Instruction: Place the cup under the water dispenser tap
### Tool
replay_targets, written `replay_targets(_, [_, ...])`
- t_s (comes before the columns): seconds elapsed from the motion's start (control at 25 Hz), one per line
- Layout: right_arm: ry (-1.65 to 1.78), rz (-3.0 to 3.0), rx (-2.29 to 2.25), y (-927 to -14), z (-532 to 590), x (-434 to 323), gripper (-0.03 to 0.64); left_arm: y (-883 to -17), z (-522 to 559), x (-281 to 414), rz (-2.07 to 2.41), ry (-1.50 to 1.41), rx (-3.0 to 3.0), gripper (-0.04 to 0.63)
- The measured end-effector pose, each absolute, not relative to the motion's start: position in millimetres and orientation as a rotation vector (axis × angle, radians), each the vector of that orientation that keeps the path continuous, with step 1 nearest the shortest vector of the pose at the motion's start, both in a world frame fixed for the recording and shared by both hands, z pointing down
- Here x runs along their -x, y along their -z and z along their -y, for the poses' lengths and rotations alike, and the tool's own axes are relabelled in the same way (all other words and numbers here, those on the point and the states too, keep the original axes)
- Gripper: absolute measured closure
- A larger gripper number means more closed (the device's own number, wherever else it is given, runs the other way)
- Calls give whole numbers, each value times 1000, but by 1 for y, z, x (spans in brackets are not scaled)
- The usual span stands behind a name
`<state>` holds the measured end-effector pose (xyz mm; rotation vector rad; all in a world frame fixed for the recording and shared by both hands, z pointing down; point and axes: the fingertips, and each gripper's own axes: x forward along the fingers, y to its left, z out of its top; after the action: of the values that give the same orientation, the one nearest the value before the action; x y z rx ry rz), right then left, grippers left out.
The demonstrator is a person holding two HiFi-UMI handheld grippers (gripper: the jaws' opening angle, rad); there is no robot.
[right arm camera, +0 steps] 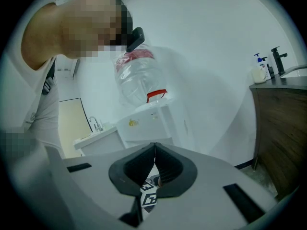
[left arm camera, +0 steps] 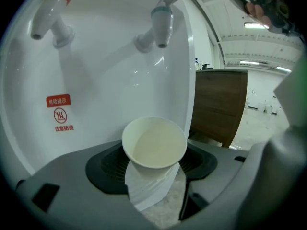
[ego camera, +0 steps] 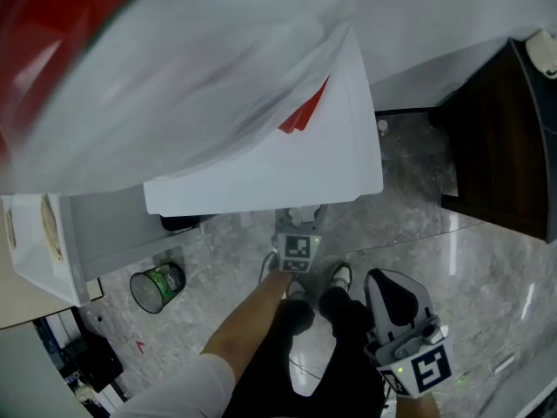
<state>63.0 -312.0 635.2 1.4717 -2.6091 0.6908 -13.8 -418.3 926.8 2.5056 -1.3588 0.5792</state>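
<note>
Below the teal-capped tap (left arm camera: 161, 25) and nearer to me, the white paper cup (left arm camera: 154, 145) sits in my left gripper (left arm camera: 156, 169). Its jaws are spread wide, one dark pad on each side of the cup's ribbed wall, and the cup is tipped so its mouth faces the camera. I cannot tell whether the cup is already in line with that tap or short of it, so the main risk I see is setting it down off-centre, where the stream would miss the rim. Released at this tilt, it would likely land on its base edge and topple. Thin paper could also buckle if I squeeze harder. To the left of the teal tap, the red-capped tap (left arm camera: 48, 13) hangs above a hot-water warning label, and drifting that way would mean the wrong spout. My right gripper (right arm camera: 153, 163) hangs away from the tap, jaws together on nothing. The cup looks empty and dry. Above, I cannot read the clear inverted water bottle's (right arm camera: 139, 78) level.
</note>
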Motion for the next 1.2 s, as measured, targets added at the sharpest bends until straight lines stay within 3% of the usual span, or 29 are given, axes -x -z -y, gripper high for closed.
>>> replay_targets(0.68, [-731, 2639, -1398, -626, 300, -54, 600, -916, 405, 30, 1377, -620, -2448, 242])
replay_targets(0.96, [-722, 2636, -1360, -574, 290, -41, 600, -848, 348, 41, 1293, -644, -2428, 242])
replay_targets(1.2, [-702, 2584, -1413, -518, 274, -38, 600, -728, 281, 23, 1059, -621, -2507, 244])
